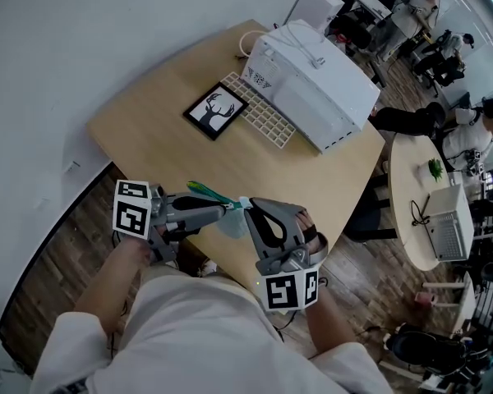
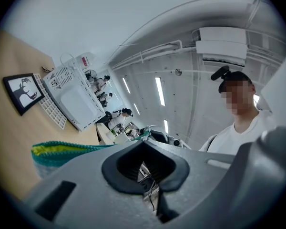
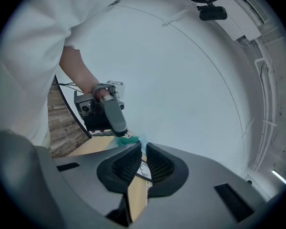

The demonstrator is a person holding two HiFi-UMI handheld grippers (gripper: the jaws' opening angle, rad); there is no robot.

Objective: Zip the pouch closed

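Note:
A small teal pouch (image 1: 228,223) with a yellow-green zipper edge hangs in the air between my two grippers, over the near edge of the wooden table (image 1: 164,138). My left gripper (image 1: 228,207) is shut on one end of it. In the left gripper view the pouch (image 2: 57,151) runs from the left into the closed tips of that gripper (image 2: 143,141). My right gripper (image 1: 248,207) faces the left one. In the right gripper view its tips (image 3: 143,146) pinch a pale teal zipper pull (image 3: 142,140), with the left gripper (image 3: 120,130) just beyond.
On the table stand a white box-shaped appliance (image 1: 312,84), a white keyboard (image 1: 259,109) and a framed deer picture (image 1: 216,110). A round white table (image 1: 411,220) with a laptop is at the right. People sit at desks in the far corner.

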